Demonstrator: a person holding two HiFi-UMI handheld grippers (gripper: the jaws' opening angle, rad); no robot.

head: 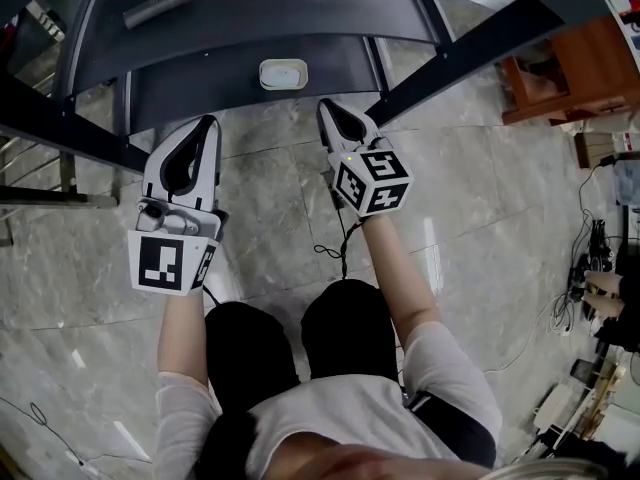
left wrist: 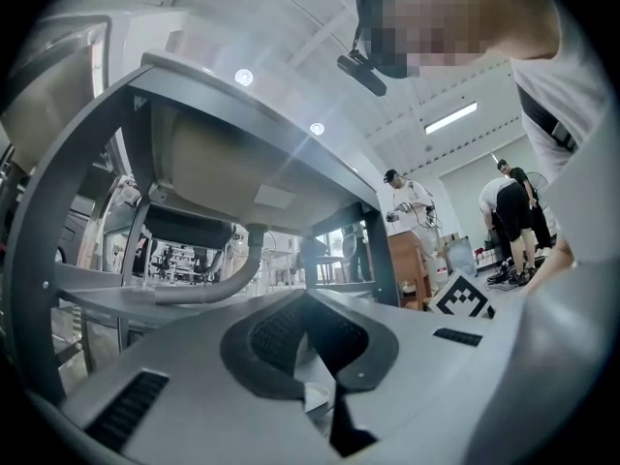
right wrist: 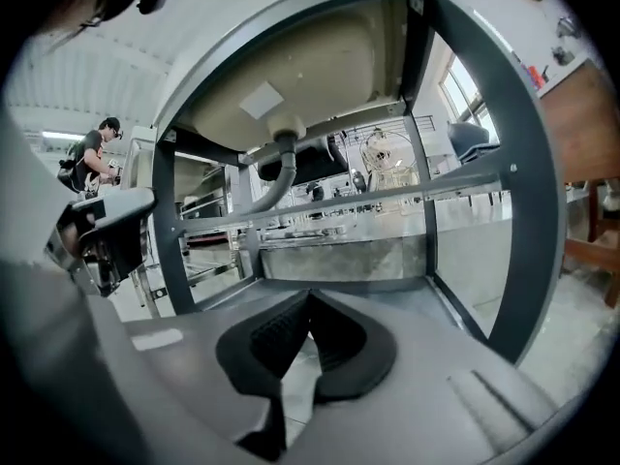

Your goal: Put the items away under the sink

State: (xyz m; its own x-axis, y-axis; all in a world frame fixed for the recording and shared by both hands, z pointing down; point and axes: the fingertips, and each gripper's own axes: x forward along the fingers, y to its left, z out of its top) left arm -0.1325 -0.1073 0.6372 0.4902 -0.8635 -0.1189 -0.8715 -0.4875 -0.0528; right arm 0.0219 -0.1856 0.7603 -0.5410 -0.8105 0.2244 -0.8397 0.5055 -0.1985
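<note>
A brown wooden cabinet (head: 560, 68) stands at the upper right of the head view, on a grey marble-patterned tile floor (head: 270, 188). Below the cabinet, along the floor's right edge, lies a tangle of black cables and pale power strips (head: 585, 278). In the left gripper view a person in a white shirt and dark cap (left wrist: 407, 200) stands just behind that cabinet (left wrist: 407, 264), with two more people (left wrist: 504, 201) to its right.

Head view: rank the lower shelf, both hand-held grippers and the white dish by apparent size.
Largest: lower shelf.
Next: left hand-held gripper and right hand-held gripper, alike in size, so unranked.
Smallest: white dish.
</note>
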